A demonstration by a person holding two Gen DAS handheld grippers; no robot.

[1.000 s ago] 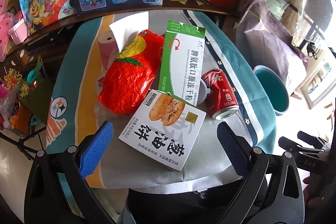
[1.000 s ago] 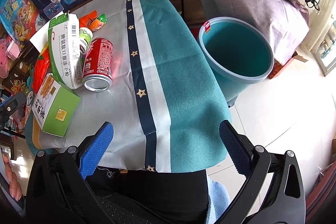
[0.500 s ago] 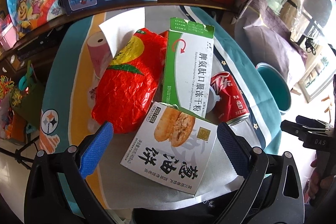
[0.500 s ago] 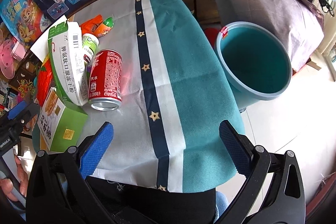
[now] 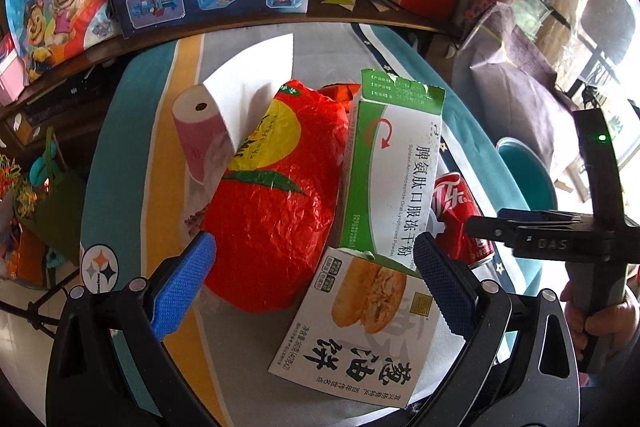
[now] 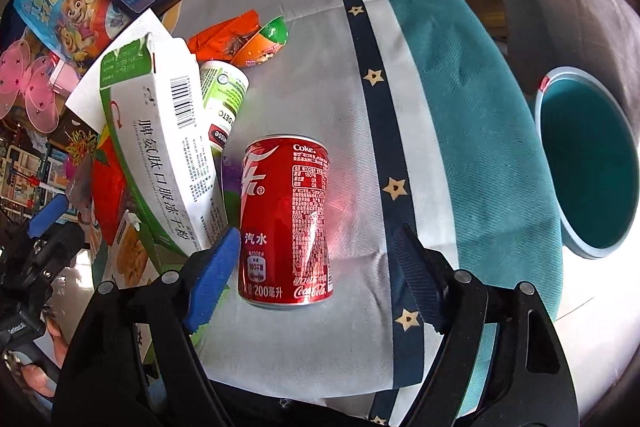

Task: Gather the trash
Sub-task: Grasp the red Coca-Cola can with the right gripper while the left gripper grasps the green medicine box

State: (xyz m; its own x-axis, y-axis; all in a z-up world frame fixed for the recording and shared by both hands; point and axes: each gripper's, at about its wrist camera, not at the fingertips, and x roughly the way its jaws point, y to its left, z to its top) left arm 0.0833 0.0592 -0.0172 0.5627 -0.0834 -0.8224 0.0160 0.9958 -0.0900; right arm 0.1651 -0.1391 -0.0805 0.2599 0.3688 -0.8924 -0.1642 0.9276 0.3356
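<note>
Your right gripper (image 6: 316, 267) straddles the red Coke can (image 6: 286, 219), which lies on its side on the tablecloth (image 6: 460, 131); its jaws have just been closing, with the pads still clear of the can. To the can's right is bare cloth, then the table edge and the teal bin (image 6: 588, 163). Your left gripper (image 5: 314, 279) hangs unclenched over the pastry box (image 5: 360, 323), gripping nothing.

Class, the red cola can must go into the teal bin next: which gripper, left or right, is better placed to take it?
Right. The right gripper already straddles the cola can, jaws just closing, not yet touching, with the teal bin on its side. The left gripper hovers over the pastry box.
</note>
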